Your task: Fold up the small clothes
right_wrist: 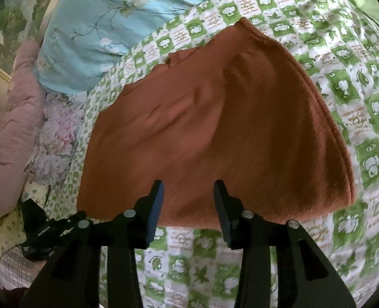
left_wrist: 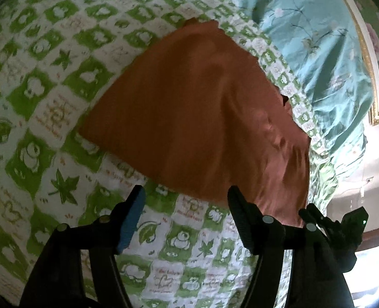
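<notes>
A folded rust-orange garment [left_wrist: 194, 113] lies flat on a green-and-white patterned bedsheet [left_wrist: 48, 102]. In the left wrist view my left gripper [left_wrist: 185, 200] is open and empty, hovering just short of the garment's near edge. The garment also shows in the right wrist view [right_wrist: 215, 133], with a folded edge along its right side. My right gripper [right_wrist: 188, 192] is open and empty, its fingertips over the garment's near edge. I cannot tell if they touch the cloth.
A light blue floral quilt [left_wrist: 318, 38] lies bunched at the far side of the bed; it also shows in the right wrist view [right_wrist: 107, 25]. A pink padded blanket [right_wrist: 12, 118] lies at the left. A gold-framed headboard [left_wrist: 369, 59] stands behind.
</notes>
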The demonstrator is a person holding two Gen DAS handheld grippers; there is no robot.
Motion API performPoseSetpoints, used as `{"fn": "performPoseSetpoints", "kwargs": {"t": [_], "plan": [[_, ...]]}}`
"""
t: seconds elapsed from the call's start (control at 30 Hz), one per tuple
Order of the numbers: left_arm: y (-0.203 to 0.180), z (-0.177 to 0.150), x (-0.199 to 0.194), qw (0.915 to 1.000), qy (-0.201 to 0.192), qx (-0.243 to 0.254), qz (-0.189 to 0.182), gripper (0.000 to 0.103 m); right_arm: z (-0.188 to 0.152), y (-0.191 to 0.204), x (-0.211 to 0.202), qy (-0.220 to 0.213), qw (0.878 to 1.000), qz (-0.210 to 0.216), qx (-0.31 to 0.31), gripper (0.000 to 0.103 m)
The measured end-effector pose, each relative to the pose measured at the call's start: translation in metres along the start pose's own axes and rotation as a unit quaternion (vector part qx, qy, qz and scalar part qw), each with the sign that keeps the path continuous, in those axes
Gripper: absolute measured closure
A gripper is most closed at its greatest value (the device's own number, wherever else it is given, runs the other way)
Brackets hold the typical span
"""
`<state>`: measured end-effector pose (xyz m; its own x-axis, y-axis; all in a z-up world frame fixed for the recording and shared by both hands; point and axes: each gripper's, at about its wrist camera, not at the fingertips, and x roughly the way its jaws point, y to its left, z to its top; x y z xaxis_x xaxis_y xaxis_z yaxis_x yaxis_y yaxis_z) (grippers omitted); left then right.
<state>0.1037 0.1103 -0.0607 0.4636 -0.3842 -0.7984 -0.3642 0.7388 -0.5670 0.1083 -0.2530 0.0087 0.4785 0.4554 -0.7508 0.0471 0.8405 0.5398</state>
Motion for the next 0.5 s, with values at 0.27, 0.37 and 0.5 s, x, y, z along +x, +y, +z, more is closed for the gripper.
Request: {"fn": "performPoseSetpoints", "kwargs": {"t": [0.27,0.37,0.5], "plan": [[0.017,-0.001,0.001,0.9983,-0.015,-0.055,-0.015,0.035,-0.007,0.005,0.001,0.018,1.0,0.009,-0.012,0.06],[0.025,0.002,0.003,0.9965,-0.027,-0.077,-0.019,0.034,-0.007,0.004,0.003,0.024,1.0,0.011,-0.013,0.06],[0.03,0.01,0.012,0.9935,-0.042,-0.103,-0.025,0.033,-0.005,0.005,0.005,0.031,0.999,0.013,-0.021,0.06]]}}
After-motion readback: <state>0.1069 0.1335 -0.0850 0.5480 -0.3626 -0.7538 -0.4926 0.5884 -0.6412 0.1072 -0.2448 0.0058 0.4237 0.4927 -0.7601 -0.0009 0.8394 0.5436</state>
